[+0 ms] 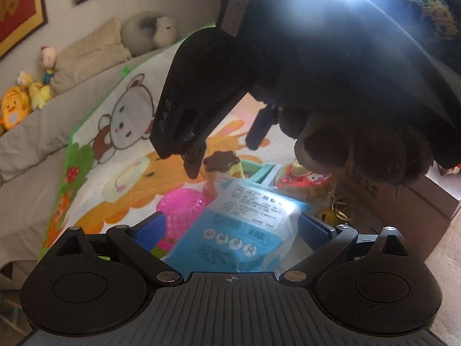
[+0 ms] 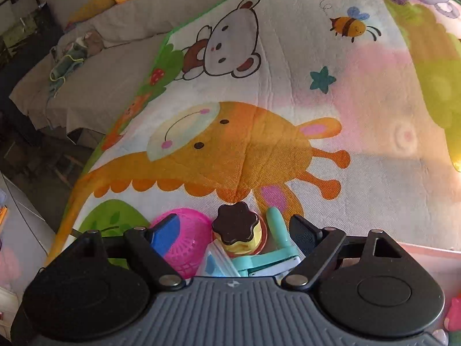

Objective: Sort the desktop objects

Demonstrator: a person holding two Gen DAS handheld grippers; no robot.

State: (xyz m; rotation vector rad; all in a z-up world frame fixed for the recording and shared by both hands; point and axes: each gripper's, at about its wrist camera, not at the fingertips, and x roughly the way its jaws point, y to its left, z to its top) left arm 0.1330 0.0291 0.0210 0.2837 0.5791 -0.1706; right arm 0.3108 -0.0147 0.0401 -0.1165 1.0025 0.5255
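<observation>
The left claw (image 1: pixel 230 225) grips a blue packet (image 1: pixel 239 225); the right claw (image 2: pixel 233 227), spread wide, could topple the pudding toy (image 2: pixel 237 230).

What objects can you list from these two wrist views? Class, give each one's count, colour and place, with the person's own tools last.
Plastic wipes packet: one, blue and white, between the left tool's fingers.
Perforated plastic ball: one, pink, on the cartoon play mat.
Flower-lidded toy pot: one, brown lid on yellow body, between the right tool's fingers.
Plastic handled toy: one, mint green, right of the pot.
Plush toys: several, mostly yellow, on the beige sofa.
Left tool: blue-padded, around the packet.
Right tool: open over the pot.
</observation>
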